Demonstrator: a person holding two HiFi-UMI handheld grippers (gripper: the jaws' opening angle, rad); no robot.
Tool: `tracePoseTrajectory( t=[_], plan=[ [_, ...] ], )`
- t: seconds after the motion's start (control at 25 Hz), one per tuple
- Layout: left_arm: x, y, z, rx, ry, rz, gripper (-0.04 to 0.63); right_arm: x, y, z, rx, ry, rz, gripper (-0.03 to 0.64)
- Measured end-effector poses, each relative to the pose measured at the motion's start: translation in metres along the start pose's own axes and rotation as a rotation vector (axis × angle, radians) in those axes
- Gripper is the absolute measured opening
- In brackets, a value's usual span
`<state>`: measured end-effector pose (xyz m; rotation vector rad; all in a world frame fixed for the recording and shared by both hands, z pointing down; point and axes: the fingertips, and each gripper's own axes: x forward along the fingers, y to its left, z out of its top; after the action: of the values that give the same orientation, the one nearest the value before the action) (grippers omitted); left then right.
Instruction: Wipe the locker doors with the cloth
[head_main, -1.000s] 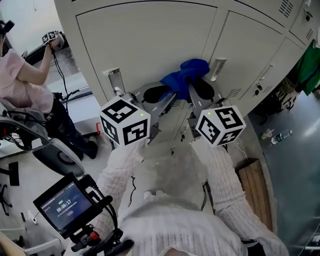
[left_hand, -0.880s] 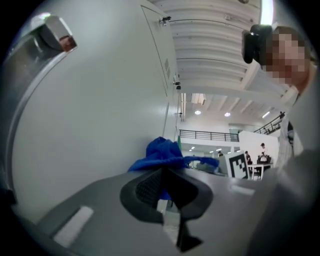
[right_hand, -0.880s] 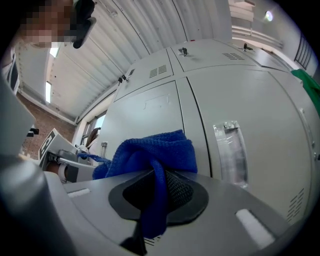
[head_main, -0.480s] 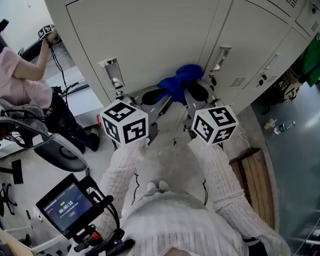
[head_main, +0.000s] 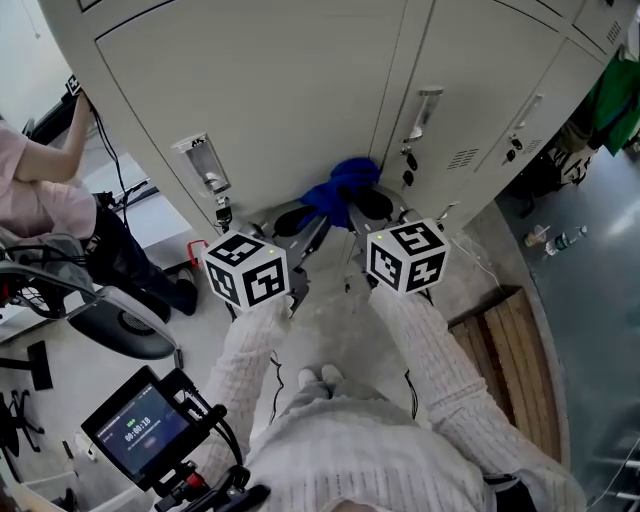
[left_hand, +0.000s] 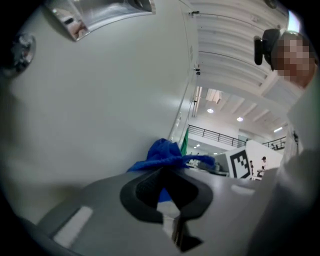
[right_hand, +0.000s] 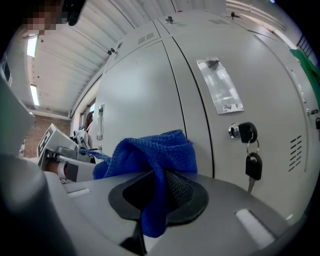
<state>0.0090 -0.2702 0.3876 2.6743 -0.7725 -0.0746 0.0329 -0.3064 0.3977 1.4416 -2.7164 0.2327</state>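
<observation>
Timer digits on small screen (head_main: 140, 432), too small to read

We have drawn the blue cloth (head_main: 340, 190) down the locker door (head_main: 270, 100). A second ago it sat level with the handle plates (head_main: 200, 165); now it lies below them. Our left gripper (head_main: 305, 215) and right gripper (head_main: 362, 205) came down with it.

The wide locker door (head_main: 270, 110) is bare panel above and to the right of the cloth (head_main: 340, 190). A handle plate (head_main: 203, 165) projects near its left edge. On the narrow door (head_main: 455, 90) to the right, a handle (head_main: 422, 112), lock (right_hand: 242, 132) and hanging key (right_hand: 252, 165) obstruct passage. The left gripper (left_hand: 162, 187) and right gripper (right_hand: 157, 192) sit close together. A person (head_main: 45, 195) stands far left.
</observation>
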Motion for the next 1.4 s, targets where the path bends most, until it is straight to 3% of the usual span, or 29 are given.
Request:
tracePoseTrajectory(
  t=[0.4,0.92,1.2,1.4],
  plan=[
    [0.000,0.016,-0.052,-0.074,0.103,0.024,0.006,0.007,-0.007,-0.049,0.099,0.098,-0.018,0.052],
    [0.007,0.024,-0.087,-0.063,0.216,0.012,0.006,0.016,-0.019,-0.076,0.155,0.130,-0.066,0.052],
    [-0.006,0.010,-0.076,-0.067,0.180,0.002,0.006,0.005,-0.010,-0.075,0.206,0.124,-0.059,0.052],
    [-0.014,-0.013,-0.051,-0.048,0.074,-0.036,0.006,-0.018,-0.002,-0.053,0.185,0.068,-0.064,0.052]
  ],
)
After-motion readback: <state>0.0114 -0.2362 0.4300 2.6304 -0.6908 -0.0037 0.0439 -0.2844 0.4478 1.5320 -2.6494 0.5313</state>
